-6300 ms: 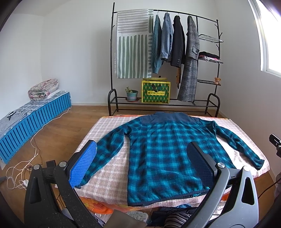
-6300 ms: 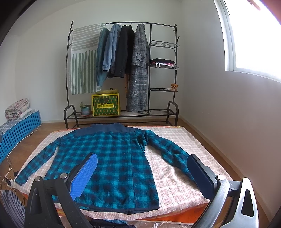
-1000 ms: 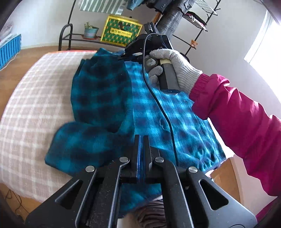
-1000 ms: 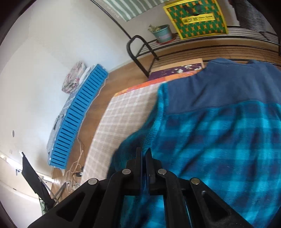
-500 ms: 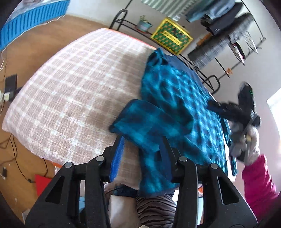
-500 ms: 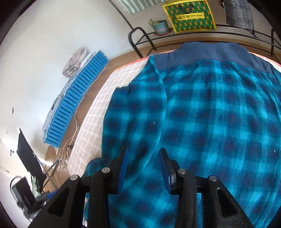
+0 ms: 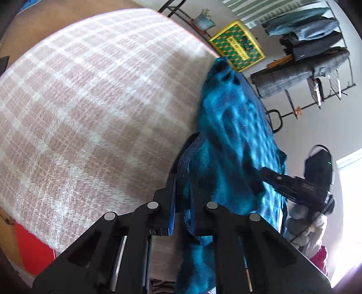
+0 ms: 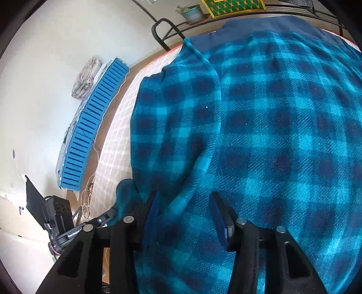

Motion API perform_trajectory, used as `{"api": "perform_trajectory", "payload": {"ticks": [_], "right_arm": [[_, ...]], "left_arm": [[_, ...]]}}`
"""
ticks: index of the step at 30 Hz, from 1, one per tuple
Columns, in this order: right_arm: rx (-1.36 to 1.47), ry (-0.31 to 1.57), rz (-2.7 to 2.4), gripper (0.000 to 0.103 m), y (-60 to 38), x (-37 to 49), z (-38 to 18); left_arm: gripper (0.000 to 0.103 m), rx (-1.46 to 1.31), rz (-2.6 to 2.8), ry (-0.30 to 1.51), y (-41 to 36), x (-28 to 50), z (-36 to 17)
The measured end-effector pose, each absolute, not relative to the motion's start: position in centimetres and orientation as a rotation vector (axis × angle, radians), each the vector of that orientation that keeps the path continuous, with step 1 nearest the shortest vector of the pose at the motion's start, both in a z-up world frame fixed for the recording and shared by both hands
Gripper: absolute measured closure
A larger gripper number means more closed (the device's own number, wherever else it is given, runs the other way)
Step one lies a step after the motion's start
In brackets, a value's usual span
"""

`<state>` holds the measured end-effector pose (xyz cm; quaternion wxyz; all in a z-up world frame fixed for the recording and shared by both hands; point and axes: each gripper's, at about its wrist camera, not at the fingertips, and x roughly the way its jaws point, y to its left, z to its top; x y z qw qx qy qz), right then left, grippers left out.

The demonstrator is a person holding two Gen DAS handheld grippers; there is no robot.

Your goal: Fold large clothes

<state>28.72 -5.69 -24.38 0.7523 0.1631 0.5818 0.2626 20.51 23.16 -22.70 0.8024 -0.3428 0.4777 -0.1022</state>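
A teal plaid shirt (image 7: 235,126) lies on the bed's pink checked cover (image 7: 90,101), its left side folded over the body. My left gripper (image 7: 189,162) is closing at the shirt's near edge. Teal cloth runs between its pads and hangs down behind them. In the right wrist view the shirt (image 8: 271,135) fills the frame, navy collar at the top. My right gripper (image 8: 185,203) sits low over the folded sleeve's edge. It is closing, its jaws still apart, with a ridge of cloth between them. A gloved hand (image 7: 314,230) carries that gripper.
A clothes rack (image 7: 316,56) with hanging coats stands beyond the bed's far end, with a yellow-green bag (image 7: 237,48) and a potted plant (image 7: 204,21) on its base. A blue slatted bench (image 8: 90,126) lines the left wall. Cables (image 8: 87,199) lie on the wood floor.
Both grippers, shut and empty a second ago, opened and dropped lower. The left has swung to the shirt's near edge and closed on cloth. The right now hovers closer over the folded sleeve.
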Motion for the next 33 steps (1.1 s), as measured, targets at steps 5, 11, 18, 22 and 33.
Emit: {"api": "perform_trajectory", "payload": {"ticks": [5,11,18,22,33], "right_arm": [[0.199,1.241,0.543,0.103,-5.7,28.3,-23.8],[0.030,1.265,0.451,0.089,-7.8,27.8,-23.2],[-0.010,1.171,0.496,0.069,-7.7,27.5,-19.1],[-0.036,1.179,0.524,0.069,-5.8,27.0,-18.9],[-0.072,1.233,0.692,0.065,6.1,29.1,-20.2]], "left_arm": [[0.095,-0.574,-0.421,0.940,19.1,16.2,-15.9],[0.092,-0.408,-0.615,0.957,13.5,10.6,-12.7],[0.092,-0.424,-0.546,0.969,14.4,7.6,-13.5],[0.075,-0.456,-0.431,0.990,16.0,9.1,-15.2],[0.051,-0.491,-0.325,1.048,15.5,13.6,-20.6]]}}
